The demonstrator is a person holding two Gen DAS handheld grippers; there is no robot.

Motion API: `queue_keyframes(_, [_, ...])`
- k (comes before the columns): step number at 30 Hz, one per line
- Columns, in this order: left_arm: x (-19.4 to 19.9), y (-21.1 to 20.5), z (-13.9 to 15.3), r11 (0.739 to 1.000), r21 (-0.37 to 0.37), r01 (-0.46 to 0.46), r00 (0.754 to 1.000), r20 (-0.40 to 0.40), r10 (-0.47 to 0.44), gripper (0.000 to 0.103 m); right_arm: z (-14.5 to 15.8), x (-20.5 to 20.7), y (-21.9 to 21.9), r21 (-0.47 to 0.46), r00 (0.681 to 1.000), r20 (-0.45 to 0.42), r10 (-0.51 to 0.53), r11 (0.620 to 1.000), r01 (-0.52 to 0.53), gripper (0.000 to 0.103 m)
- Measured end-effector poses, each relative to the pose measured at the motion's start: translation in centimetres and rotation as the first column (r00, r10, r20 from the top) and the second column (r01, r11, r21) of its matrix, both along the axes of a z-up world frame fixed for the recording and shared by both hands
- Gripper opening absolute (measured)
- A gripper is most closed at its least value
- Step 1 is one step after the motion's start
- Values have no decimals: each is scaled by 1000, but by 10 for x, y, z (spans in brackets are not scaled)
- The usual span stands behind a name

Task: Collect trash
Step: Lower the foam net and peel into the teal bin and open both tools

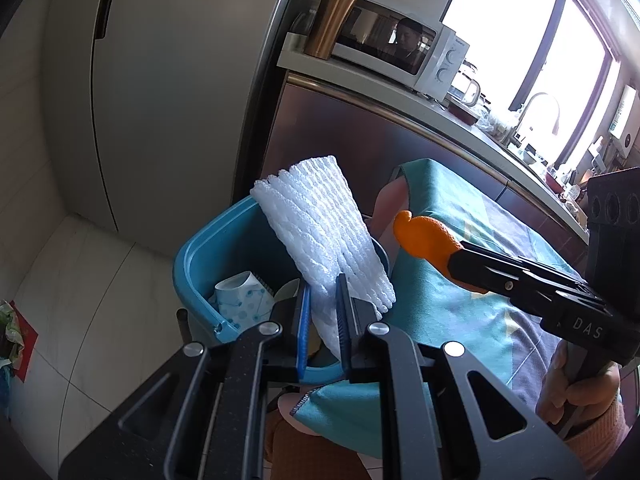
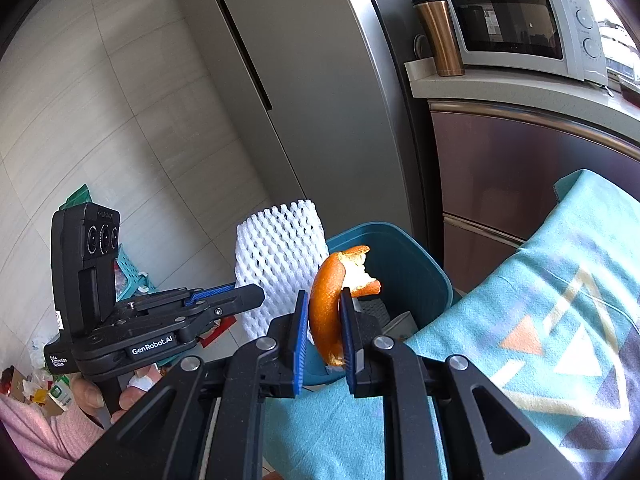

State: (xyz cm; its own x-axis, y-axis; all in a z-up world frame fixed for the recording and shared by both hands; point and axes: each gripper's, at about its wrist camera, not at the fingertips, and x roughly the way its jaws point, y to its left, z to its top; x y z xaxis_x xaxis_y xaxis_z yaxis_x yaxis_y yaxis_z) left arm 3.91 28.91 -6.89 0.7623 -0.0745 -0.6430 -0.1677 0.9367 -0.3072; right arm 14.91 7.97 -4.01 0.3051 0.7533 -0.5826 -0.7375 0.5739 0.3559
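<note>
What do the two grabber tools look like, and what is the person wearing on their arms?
Both grabbers are black metal with round silver bolts. The left gripper and right gripper have flat blue fingers. White words are printed on their sides, and a black box with three round lenses sits on top. The sleeves are pink and fuzzy.
</note>
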Motion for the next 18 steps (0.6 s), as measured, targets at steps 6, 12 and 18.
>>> queue_keyframes(6, [3,1,-3,1000,-1,-4,1000,-5,4,13,0,0,5,-7,1000,-2,8,1000,-8,14])
queue_keyframes(12, [5,2,-6,1000,-3,-7,1000,-11,7,13,0,0,11,-19,1000,2,20,1000,-19,14])
queue_keyframes(18, [6,3,-9,1000,-5,-18,1000,-18,18,13,0,2,16,-29,1000,-3,27,999,-27,14])
